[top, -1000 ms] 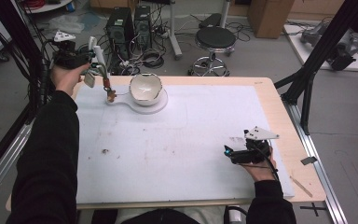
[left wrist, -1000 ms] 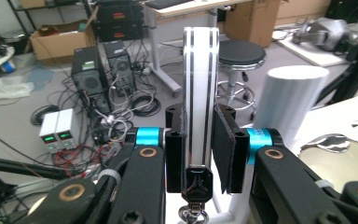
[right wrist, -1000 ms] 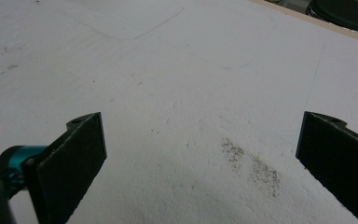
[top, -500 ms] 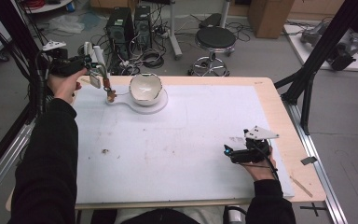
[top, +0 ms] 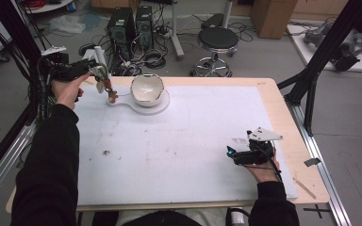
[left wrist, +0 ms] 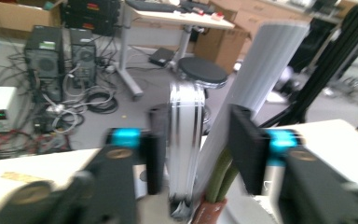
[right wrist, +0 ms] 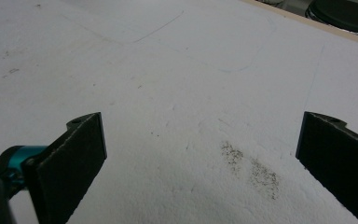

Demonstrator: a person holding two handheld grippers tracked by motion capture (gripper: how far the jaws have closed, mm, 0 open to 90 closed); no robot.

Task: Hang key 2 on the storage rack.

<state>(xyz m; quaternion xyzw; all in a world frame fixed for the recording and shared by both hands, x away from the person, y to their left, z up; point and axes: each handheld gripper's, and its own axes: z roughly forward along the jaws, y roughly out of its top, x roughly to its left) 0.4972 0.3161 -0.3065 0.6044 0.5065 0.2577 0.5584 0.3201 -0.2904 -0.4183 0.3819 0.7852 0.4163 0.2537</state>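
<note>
My left claw [top: 104,81] hangs over the far left corner of the desk [top: 179,141]. Its jaws have just been opening and now stand apart. Between them, seen along the left gripper view, rise a shiny metal handle [left wrist: 185,135] and a pale ribbed strip [left wrist: 261,74]; the handle lies close to one pad, but I cannot tell whether either pad touches it. Two green stalks [left wrist: 223,175] and a brown piece [left wrist: 209,212] sit low between the jaws, just under the strip. In the high view these things stand upright below the claw's tips, on the narrow end of a white board [top: 143,107]. A white bowl [top: 147,88] rests on the round end of that board, just beside the claw, toward the desk's middle.

My right claw [top: 229,151] lies well apart from all that, near the desk's near right edge, resting low over the white mat. Its jaws are spread wide with bare mat between them, and a patch of dark crumbs [right wrist: 251,170] lies just ahead.
</note>
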